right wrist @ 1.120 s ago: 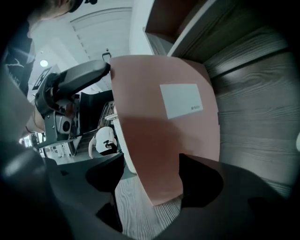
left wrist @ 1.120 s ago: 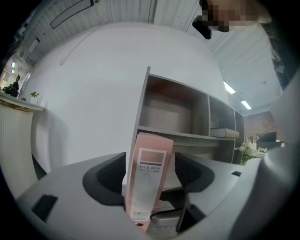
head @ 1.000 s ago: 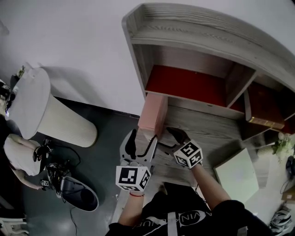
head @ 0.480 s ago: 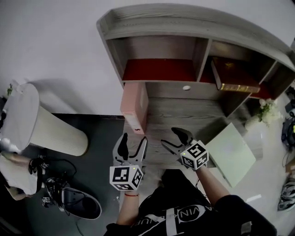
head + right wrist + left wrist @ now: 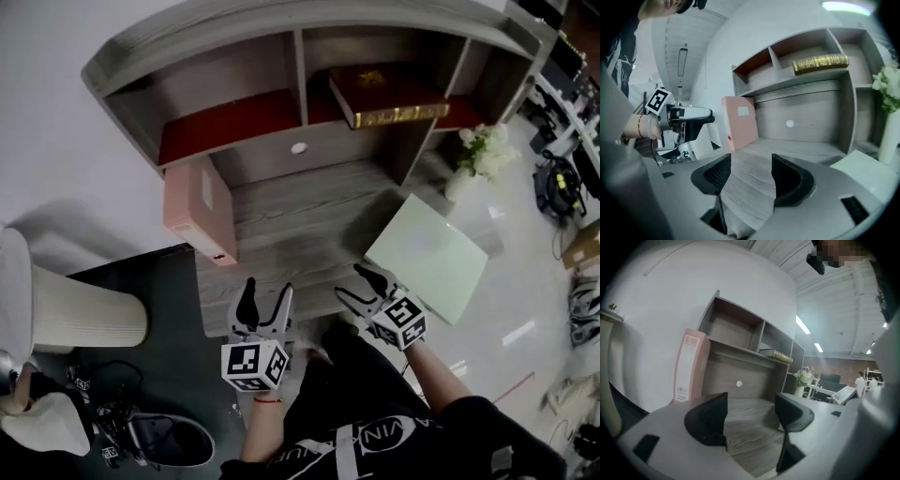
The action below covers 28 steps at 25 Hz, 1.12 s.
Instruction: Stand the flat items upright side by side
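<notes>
A pink file box (image 5: 199,208) stands upright at the left end of the wooden desk (image 5: 300,225). It also shows in the left gripper view (image 5: 691,366) and in the right gripper view (image 5: 740,122). A pale green flat folder (image 5: 427,255) lies flat on the desk's right part. A red book with a gold edge (image 5: 384,94) lies flat on the shelf above. My left gripper (image 5: 264,302) hovers open and empty at the desk's front edge. My right gripper (image 5: 352,283) hangs beside it, just left of the green folder; its jaws are closing with nothing between them.
A white vase of flowers (image 5: 478,155) stands at the desk's right rear, beside the hutch's upright. Left of the desk, on the dark floor, are a white cylindrical stand (image 5: 75,319) and shoes (image 5: 159,441). A shelf divider (image 5: 300,61) splits the hutch.
The head view has swung right, bringing the green folder and the gold-edged book into fuller view. Both grippers have drawn back from the pink box to the desk's front edge. The right jaws have narrowed.
</notes>
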Tool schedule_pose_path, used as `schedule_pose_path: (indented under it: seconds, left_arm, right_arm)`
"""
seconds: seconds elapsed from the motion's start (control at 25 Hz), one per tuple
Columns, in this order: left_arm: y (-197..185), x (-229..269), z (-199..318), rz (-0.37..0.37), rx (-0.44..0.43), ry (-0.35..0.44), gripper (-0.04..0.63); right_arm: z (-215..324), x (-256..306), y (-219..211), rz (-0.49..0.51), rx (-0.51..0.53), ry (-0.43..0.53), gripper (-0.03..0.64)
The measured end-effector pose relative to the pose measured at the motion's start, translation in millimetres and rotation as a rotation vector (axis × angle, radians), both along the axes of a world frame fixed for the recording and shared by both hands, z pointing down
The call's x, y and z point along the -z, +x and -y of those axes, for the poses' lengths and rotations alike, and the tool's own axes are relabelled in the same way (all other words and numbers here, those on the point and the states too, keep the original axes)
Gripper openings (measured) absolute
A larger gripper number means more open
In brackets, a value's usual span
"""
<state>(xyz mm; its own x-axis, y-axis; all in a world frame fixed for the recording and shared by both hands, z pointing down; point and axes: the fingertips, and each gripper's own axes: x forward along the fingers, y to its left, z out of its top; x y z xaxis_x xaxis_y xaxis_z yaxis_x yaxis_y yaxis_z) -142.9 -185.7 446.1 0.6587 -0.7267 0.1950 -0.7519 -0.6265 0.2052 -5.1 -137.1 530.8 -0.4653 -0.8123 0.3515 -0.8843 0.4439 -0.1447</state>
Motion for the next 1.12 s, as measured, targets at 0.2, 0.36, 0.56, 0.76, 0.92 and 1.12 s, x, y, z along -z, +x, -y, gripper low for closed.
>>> schedule_pose_path:
  seconds: [0.2, 0.36, 0.56, 0.76, 0.92, 1.12]
  left_arm:
    - [37.3, -8.4, -13.3, 0.005, -0.081, -0.023, 0.311]
    - [69.4, -9.6, -17.7, 0.012, -0.124, -0.031, 0.311]
    - [113.4, -10.9, -30.6, 0.026, -0.166, -0.049, 0.311]
    - [151.9, -19.2, -51.7, 0.027, -0.193, -0.093, 0.311]
    - [173.3, -27.6, -66.8, 0.027, -0.208, -0.13, 0.311]
    - [184.9, -53.0, -76.5, 0.003, -0.198, -0.226, 0.311]
  right_arm:
    - [-33.0, -15.9, 55.1, -0.009, -0.137, -0.053, 0.273]
    - [-49.1, -25.4, 99.0, -0.144, -0.192, -0.08, 0.275]
    - [-77.1, -47.2, 144.3, -0.304, -0.195, -0.16, 0.29]
    - [-104.4, -71.6, 172.2, -0.375, -0.171, -0.23, 0.3]
    - [-113.1, -85.0, 177.1, -0.435, -0.113, -0.242, 0.231]
    - [-118.9, -89.4, 178.8, -0.424, -0.081, -0.241, 0.227]
